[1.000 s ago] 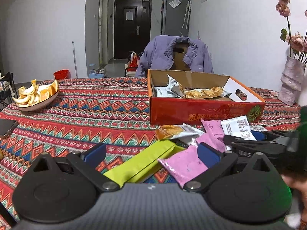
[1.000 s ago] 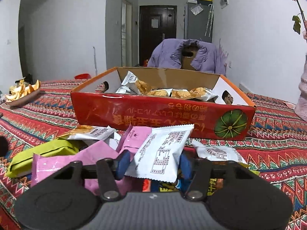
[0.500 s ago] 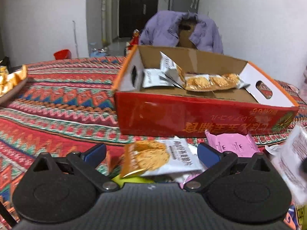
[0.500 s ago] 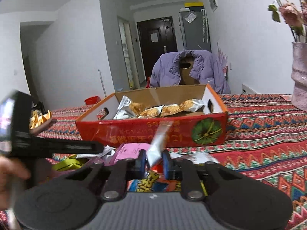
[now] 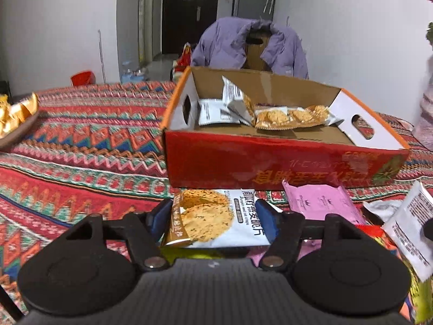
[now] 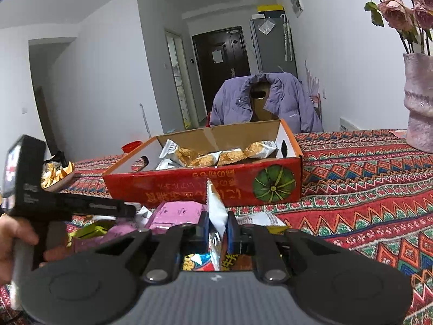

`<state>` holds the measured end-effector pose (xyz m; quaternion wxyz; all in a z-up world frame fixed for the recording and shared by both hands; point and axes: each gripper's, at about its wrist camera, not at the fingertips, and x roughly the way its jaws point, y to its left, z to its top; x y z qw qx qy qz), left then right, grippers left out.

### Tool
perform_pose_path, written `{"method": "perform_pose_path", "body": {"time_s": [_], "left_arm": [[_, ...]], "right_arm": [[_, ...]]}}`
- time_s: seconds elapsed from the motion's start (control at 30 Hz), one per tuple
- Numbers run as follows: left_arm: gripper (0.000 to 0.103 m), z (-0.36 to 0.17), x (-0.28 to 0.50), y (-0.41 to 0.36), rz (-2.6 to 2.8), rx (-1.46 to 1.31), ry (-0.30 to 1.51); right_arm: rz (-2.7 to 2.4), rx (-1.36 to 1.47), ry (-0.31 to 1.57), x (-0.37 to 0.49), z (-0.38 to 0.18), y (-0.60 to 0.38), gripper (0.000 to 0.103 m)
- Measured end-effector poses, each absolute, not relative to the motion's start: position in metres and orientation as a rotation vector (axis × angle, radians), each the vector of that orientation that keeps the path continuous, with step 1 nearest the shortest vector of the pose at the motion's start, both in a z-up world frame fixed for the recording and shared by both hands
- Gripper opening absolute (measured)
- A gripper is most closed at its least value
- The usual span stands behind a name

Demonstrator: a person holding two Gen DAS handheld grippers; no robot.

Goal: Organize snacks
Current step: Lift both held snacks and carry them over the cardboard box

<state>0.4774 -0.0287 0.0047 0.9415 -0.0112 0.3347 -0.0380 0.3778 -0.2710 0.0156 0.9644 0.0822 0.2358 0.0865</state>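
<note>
Peel dish [image 5: 16, 119]: sat at the far left edge of the left wrist view, well apart from the work.
Left gripper [image 5: 216, 218]: its jaws stood narrowed on a cracker packet [image 5: 216, 218], one blue pad at each short end.
Packet's long axis: ran left to right across the jaws, flat, just in front of the box's near wall.
Box [image 5: 270, 162]: filled the centre of that view, open-topped, with several packets lying along its back half.
Coming move: I judged it a lift up and forward over the near wall, since the box lay straight ahead.
Pink packets [image 5: 319, 203]: lay lower right, beside the box.
Right gripper [image 6: 216, 226]: jaws pinched tight on a white packet [image 6: 215, 208] standing edge-on, box beyond it.
</note>
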Motion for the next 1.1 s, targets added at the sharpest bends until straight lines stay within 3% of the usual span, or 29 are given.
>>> {"method": "perform_pose_path", "body": {"time_s": [0.57,0.83,1.1], "left_arm": [[0.068,0.072,0.288,0.002,-0.077,-0.079,0.458],[0.068,0.08,0.263,0.005,-0.078,-0.075,0.415],[0.069,0.106,0.31,0.009,-0.169,-0.098,0.409]], "right_arm": [[0.2,0.058,0.372,0.257,0.057,-0.258,0.01],[0.204,0.048,0.353,0.238,0.064,-0.257,0.01],[0.25,0.077,0.347,0.276,0.1,-0.279,0.01]]}}
